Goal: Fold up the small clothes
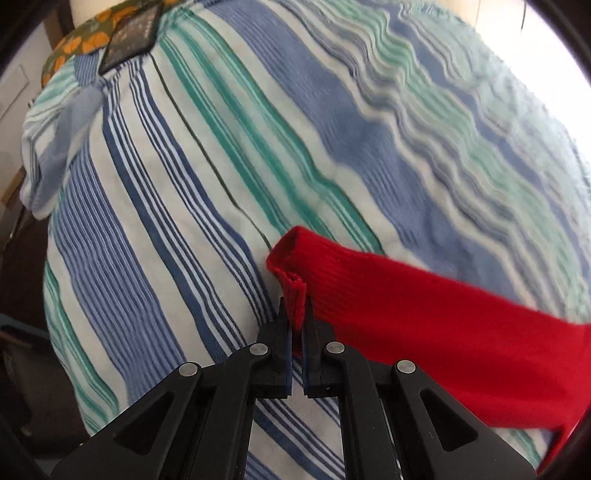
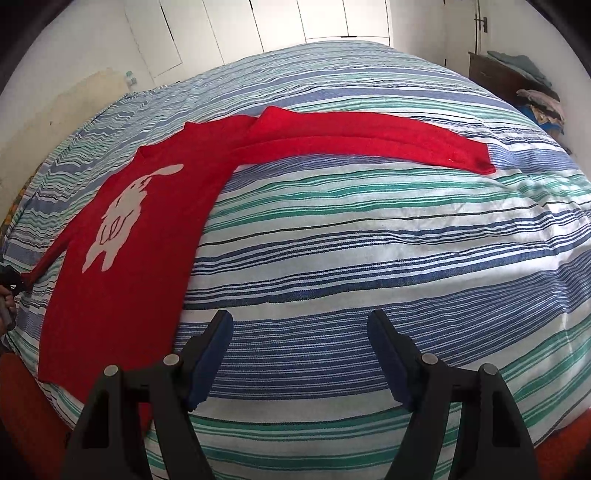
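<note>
A small red sweater [image 2: 147,221] with a white animal figure lies flat on the striped bedcover [image 2: 369,240]. One sleeve [image 2: 369,142] stretches out to the right. My left gripper [image 1: 297,314] is shut on the ribbed cuff [image 1: 295,291] of the other sleeve [image 1: 424,325], held just above the cover. It shows at the far left edge of the right wrist view [image 2: 11,280]. My right gripper [image 2: 300,332] is open and empty above the cover, to the right of the sweater's hem.
The bedcover [image 1: 184,184] fills both views. A flowered cloth [image 1: 92,40] and a dark patch lie at the bed's far end in the left view. White wardrobe doors [image 2: 295,22] stand behind the bed. A dark cabinet with piled clothes [image 2: 532,92] is at the right.
</note>
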Tool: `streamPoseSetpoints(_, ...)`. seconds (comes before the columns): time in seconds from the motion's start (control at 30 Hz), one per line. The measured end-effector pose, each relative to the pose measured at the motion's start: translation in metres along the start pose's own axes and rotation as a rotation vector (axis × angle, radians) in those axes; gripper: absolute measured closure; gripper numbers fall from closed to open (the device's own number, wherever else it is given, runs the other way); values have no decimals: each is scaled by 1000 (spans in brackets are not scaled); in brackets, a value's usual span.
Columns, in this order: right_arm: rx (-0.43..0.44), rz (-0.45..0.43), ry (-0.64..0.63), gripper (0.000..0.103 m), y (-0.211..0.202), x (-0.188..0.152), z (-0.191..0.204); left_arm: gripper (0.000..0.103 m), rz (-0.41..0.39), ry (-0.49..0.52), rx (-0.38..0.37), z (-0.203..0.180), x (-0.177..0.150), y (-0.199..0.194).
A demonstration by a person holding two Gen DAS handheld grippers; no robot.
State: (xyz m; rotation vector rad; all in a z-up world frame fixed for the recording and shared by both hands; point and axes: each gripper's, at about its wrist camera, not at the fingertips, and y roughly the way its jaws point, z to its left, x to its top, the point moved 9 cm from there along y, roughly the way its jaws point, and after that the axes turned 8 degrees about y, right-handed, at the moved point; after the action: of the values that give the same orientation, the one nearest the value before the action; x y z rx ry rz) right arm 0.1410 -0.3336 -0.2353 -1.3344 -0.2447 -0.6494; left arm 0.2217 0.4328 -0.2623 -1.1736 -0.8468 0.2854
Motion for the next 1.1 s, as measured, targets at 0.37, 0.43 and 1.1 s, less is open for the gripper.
streamPoseSetpoints(0.37, -37, -16, 58, 28, -5, 5, -14, 20, -60, 34, -60, 9, -23, -52)
streamPoseSetpoints(0.43, -41, -37, 72, 28, -10, 7, -17, 20, -86, 56, -93, 8, -40, -76)
streamPoseSetpoints(1.1, 234, 48, -353, 24, -37, -80, 143, 19, -101, 876, -391, -193, -322, -198)
